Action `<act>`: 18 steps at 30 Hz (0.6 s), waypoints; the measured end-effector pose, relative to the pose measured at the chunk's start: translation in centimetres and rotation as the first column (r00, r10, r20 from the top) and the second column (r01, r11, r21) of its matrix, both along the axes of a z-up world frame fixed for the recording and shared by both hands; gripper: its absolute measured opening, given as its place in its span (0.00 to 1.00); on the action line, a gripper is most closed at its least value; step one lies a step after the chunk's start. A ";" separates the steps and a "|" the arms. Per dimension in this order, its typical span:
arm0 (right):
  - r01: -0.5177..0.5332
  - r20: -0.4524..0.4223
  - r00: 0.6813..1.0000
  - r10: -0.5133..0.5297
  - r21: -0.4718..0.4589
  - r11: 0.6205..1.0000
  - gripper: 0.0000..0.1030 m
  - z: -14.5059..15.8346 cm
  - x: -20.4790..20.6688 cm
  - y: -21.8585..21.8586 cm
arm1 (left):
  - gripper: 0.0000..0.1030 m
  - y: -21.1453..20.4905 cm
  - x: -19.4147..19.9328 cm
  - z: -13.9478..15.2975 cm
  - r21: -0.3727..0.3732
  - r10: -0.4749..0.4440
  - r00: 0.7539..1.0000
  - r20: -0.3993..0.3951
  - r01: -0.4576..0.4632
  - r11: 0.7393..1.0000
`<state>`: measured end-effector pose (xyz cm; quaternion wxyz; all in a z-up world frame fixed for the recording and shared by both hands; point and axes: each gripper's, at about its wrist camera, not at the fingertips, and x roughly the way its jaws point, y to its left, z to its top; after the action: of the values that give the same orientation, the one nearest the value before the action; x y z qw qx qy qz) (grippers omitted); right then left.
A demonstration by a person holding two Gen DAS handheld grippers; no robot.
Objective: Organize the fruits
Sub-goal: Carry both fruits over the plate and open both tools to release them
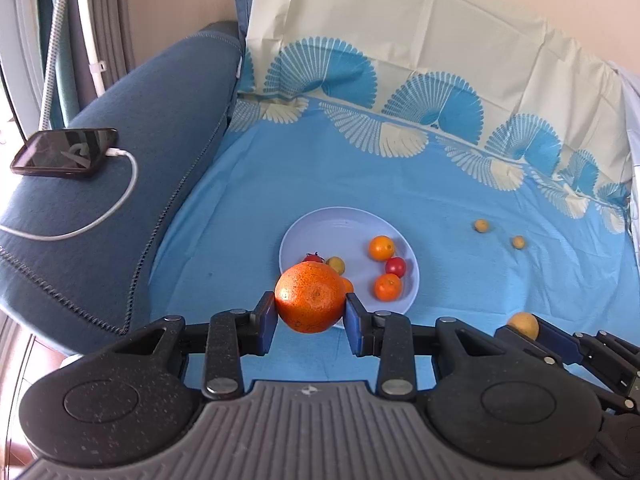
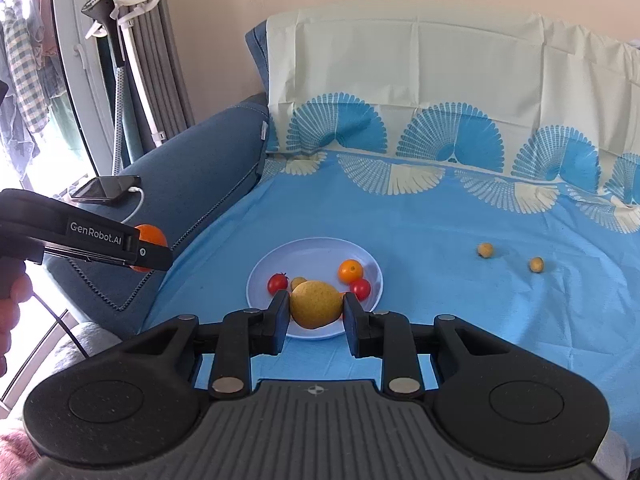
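My left gripper point(image 1: 310, 314) is shut on a large orange point(image 1: 310, 302), held above the near rim of a pale blue plate point(image 1: 340, 228). My right gripper point(image 2: 316, 314) is shut on a yellow pear-like fruit point(image 2: 316, 304) above the same plate point(image 2: 316, 254). The plate holds small oranges point(image 1: 382, 248), cherry tomatoes point(image 1: 396, 267) and a small yellow fruit point(image 1: 336, 264). Two small yellow fruits point(image 1: 481, 225) point(image 1: 518, 242) lie loose on the blue sheet to the right. The right gripper with its fruit point(image 1: 524, 325) shows at the right of the left wrist view; the left gripper with its orange point(image 2: 150, 236) shows at the left of the right wrist view.
A blue patterned sheet point(image 1: 440, 200) covers the sofa seat and back. A phone point(image 1: 64, 152) on a white charging cable point(image 1: 100, 216) rests on the dark blue armrest point(image 1: 140, 140) at the left. A garment steamer stand point(image 2: 120, 40) and curtains stand by the window beyond.
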<state>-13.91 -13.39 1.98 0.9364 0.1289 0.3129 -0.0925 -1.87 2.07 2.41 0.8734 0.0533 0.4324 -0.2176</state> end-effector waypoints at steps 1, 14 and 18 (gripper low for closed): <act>-0.002 -0.004 1.000 0.002 0.001 1.000 0.29 -0.3 0.6 -0.2 | 0.38 -0.5 0.6 -0.4 0.004 -0.001 1.000 -0.007 0.001 1.000; -0.028 -0.144 0.989 0.031 0.022 0.999 0.29 -7.5 9.8 -2.6 | 0.38 -6.2 8.9 -7.8 0.110 -0.010 0.996 -0.083 0.019 0.994; -0.039 -0.174 0.984 0.042 0.019 0.999 0.29 -9.4 12.0 -3.0 | 0.38 -7.5 10.8 -9.8 0.149 -0.018 0.996 -0.086 0.031 0.988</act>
<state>-1.91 -16.39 -7.37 0.9062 0.1212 0.3968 -0.0822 8.94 -5.42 -7.39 0.8451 0.1149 0.4834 -0.1971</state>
